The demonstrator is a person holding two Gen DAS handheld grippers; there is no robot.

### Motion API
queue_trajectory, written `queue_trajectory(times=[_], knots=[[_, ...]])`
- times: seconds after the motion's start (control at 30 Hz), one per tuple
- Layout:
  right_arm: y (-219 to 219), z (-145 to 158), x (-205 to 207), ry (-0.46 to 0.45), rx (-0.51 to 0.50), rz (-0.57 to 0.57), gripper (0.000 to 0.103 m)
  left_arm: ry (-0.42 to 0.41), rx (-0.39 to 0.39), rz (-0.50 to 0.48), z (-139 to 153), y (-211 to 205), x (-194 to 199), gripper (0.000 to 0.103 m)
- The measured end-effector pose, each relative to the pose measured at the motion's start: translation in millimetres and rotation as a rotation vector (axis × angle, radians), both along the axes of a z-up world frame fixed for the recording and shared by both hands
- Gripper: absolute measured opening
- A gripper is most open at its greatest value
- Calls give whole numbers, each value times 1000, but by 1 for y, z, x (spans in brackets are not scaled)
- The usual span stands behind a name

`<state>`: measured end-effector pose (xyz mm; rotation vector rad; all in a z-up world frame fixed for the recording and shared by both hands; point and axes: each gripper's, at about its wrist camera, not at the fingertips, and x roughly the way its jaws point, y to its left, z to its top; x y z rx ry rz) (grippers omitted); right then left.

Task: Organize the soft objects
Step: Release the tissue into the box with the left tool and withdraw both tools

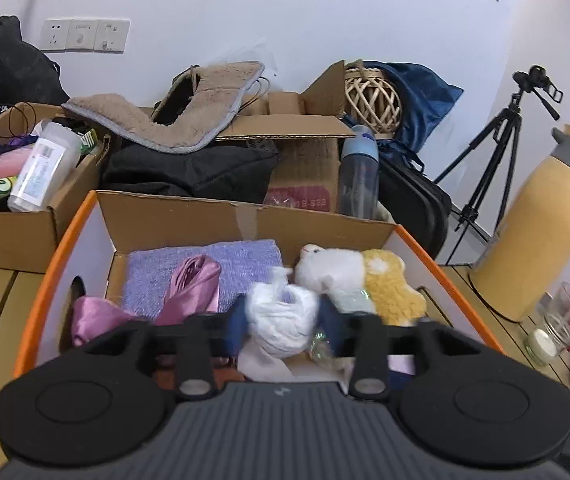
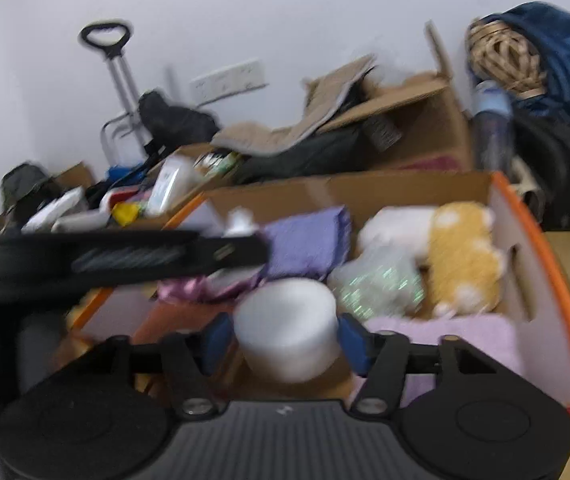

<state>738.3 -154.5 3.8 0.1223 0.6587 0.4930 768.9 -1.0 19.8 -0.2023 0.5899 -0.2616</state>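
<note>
Left wrist: the left gripper [image 1: 281, 326] has blue pads either side of a crumpled white cloth bundle [image 1: 283, 320] above the orange-rimmed cardboard box [image 1: 417, 244]; whether they press it is unclear

Right wrist: the right gripper [image 2: 283, 338] flanks a smooth white foam roll [image 2: 287, 330] over that box, grip equally unclear through blur

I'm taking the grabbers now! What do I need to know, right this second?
Left gripper: white cloth bundle between its jaws, over the orange-edged box; whether it is gripped is unclear.
Right gripper: white roll between its jaws, at the same box; grip unclear too.
Already in the box: purple towel, pink satin cloth, white plush, yellow plush.
Left to do: settle both white things in the box.
</note>
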Motion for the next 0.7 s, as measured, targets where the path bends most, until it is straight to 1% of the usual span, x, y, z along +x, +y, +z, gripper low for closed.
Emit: queue_trajectory(times=[0.07,0.2,0.3,0.43,0.5,0.63,0.7], knots=[[0,1,-3,-16,-15,2,75,-17,-6,3,3,0,0,67],[-12,17,-10,-51,-29,-13,78,-45,13,-7,16,2,-10,74],[-27,33,-16,-72,-37,-57,79,-64,20,9,31,7,-24,77],[-43,58,-33,-90,-29,-97,79,-89,41,20,57,15,-54,78],[-47,73,-45,-115,-43,-102,80,-108,56,30,69,19,-74,82],[-60,103,-77,-166,-72,-125,81,-141,136,41,90,25,-116,83],[-70,115,-93,-186,-80,-150,83,-151,144,54,100,30,-140,84]])
